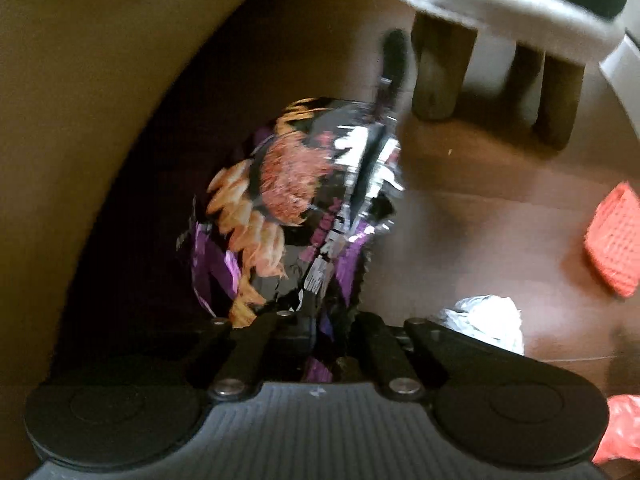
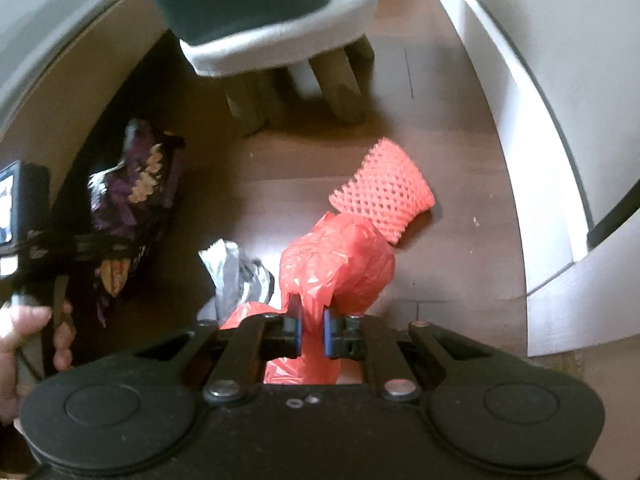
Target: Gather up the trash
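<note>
Pointing steeply down at the dark brown wooden floor (image 2: 460,152), both claws were clenched. The left claw (image 1: 320,344) gripped the lower edge of one crinkled black-and-purple foil snack bag (image 1: 296,208), which stood up in front of its camera close to a tan curved wall; in the right wrist view the same bag (image 2: 132,184) appeared at the left, with a person's bare hand (image 2: 24,340) wrapped around that claw's handle. The right claw (image 2: 312,332) pinched one crumpled red plastic bag (image 2: 336,260) between its blue pads (image 2: 330,334), the bag bulging ahead of the fingertips above the floor. One orange-red foam mesh sleeve (image 2: 386,188) lay on the floor just beyond the red bag, touching or nearly touching it. One crumpled silvery-white wrapper (image 2: 232,272) lay on the floor between the two claws. One grey padded stool (image 2: 288,36) with stubby brown legs (image 2: 244,108) stood farther back; four legs could be counted, blurred.
</note>
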`<state>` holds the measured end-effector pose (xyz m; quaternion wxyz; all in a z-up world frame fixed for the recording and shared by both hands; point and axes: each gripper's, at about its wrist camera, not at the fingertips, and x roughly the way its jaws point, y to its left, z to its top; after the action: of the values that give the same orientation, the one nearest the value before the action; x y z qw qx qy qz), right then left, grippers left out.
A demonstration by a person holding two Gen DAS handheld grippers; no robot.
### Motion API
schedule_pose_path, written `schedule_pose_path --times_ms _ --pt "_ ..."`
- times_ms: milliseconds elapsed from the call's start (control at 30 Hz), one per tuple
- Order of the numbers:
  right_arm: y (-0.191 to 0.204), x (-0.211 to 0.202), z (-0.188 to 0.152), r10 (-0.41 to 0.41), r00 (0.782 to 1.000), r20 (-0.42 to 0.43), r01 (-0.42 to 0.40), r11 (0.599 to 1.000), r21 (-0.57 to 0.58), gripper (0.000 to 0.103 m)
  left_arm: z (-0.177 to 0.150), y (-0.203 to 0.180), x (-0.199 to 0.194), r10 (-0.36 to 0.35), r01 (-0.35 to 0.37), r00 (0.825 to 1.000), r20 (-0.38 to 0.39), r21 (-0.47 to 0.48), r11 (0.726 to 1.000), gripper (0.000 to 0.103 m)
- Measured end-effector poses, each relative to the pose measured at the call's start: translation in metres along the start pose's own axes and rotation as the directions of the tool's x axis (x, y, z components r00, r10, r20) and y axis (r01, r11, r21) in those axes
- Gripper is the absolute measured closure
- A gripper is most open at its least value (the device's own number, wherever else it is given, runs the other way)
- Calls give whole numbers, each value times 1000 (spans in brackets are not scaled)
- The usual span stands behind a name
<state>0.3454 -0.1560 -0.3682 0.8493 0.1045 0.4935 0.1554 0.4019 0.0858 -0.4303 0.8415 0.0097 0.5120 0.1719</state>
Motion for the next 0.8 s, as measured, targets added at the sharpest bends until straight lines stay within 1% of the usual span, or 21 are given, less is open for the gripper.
schedule_pose_path --times_ms 100,233,333,433,567,700,800 --pt "5 -15 4 1 1000 23 -1 1000 4 95 5 12 -22 -59 58 998 -17 -53 997 103" --pt "14 -42 11 -4 999 36 3 1000 15 95 14 26 -59 -117 115 993 -16 -85 990 103" --pt "23 -66 22 -4 999 32 4 1000 11 95 26 37 -82 -147 142 989 -35 -108 984 103" --pt "32 -92 34 -3 999 36 3 1000 4 95 36 51 -102 -206 192 976 -72 -167 967 103" --pt "46 -131 56 -3 999 45 3 1000 8 95 55 63 -136 -279 250 954 -112 -224 942 103" --pt "64 -172 85 -11 998 61 10 1000 21 95 76 78 -182 -331 296 935 -131 -230 927 103" --pt "82 -202 113 -27 997 75 25 1000 18 95 100 88 -219 -358 325 924 -137 -215 921 103"
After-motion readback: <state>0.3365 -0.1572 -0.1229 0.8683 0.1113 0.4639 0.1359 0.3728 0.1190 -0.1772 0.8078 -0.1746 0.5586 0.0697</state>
